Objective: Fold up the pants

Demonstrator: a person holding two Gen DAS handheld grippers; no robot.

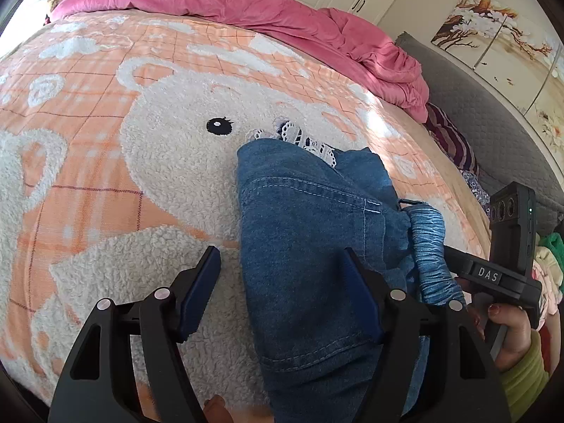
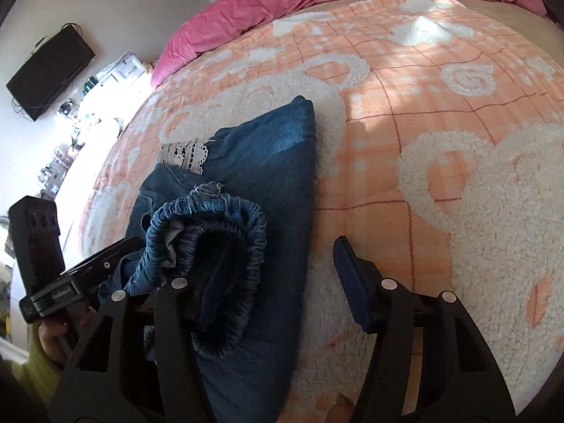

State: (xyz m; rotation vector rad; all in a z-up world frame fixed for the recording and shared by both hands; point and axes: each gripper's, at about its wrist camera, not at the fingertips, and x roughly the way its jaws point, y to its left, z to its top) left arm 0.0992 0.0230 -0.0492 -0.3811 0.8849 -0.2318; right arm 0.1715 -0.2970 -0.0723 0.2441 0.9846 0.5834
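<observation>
So the biggest thing here is the bed, covered in a peach blanket (image 1: 105, 162) with fluffy white bear shapes, and a pink duvet (image 1: 218, 0) bunched up along the far edge. Off to the right in the left wrist view there's a grey headboard (image 1: 476, 112) and floral panels on the wall (image 1: 500, 35).

The jeans (image 1: 303, 246) are lying on the blanket in a folded-up bundle, with a bit of white lace trim (image 1: 310, 142) poking out at the far end and the elastic waistband (image 2: 225, 282) gathered up at the near end.

The left gripper (image 1: 282, 296) has its jaws spread wide, with the right-side finger resting on the denim and the other over bare blanket. The right gripper (image 2: 278, 299) is wide apart too, and its left-side finger sits inside the loop of the waistband, not pinching anything.
</observation>
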